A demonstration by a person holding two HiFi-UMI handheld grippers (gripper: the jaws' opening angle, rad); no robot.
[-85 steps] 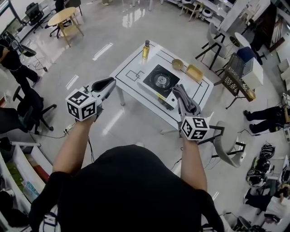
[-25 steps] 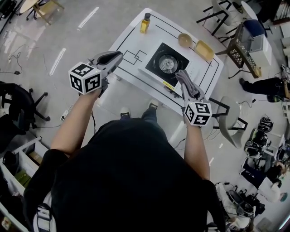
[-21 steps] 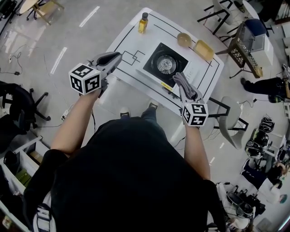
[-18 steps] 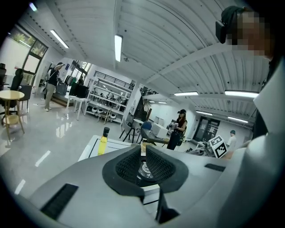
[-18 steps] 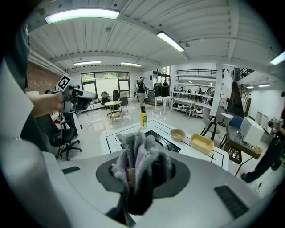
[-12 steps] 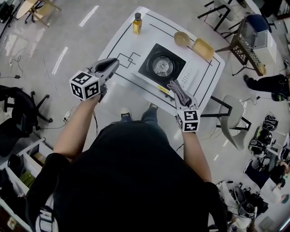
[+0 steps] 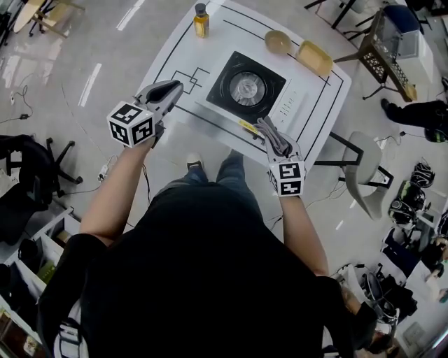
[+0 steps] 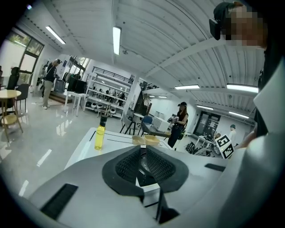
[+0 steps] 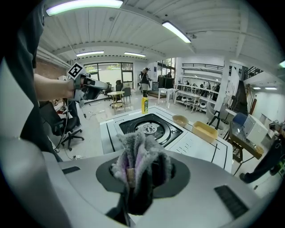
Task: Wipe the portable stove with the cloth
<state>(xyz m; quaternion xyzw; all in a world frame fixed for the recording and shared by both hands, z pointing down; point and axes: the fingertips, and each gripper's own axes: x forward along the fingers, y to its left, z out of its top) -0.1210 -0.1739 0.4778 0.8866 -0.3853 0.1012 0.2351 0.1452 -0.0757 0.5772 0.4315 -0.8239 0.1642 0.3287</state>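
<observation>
Now: fluffy grey cloth [image 7: 267,131] clamped, left tool [image 7: 173,87] closed

Head view: the right tool [image 7: 278,148] holds it at the white worktop's [image 7: 183,49] near edge, near the square black portable stove [image 7: 246,87]. Right gripper view: jaws pinch the cloth. Left gripper view: jaws together, empty.

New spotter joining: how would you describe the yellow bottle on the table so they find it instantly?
On the white table with black lines, a black-topped portable stove sits mid-table. The bottle stands upright alone near the far left corner, apart from the stove. It is the only tall thing there, yellow with a dark cap, unlike the low tan bowl and yellow tray at far right.
</observation>
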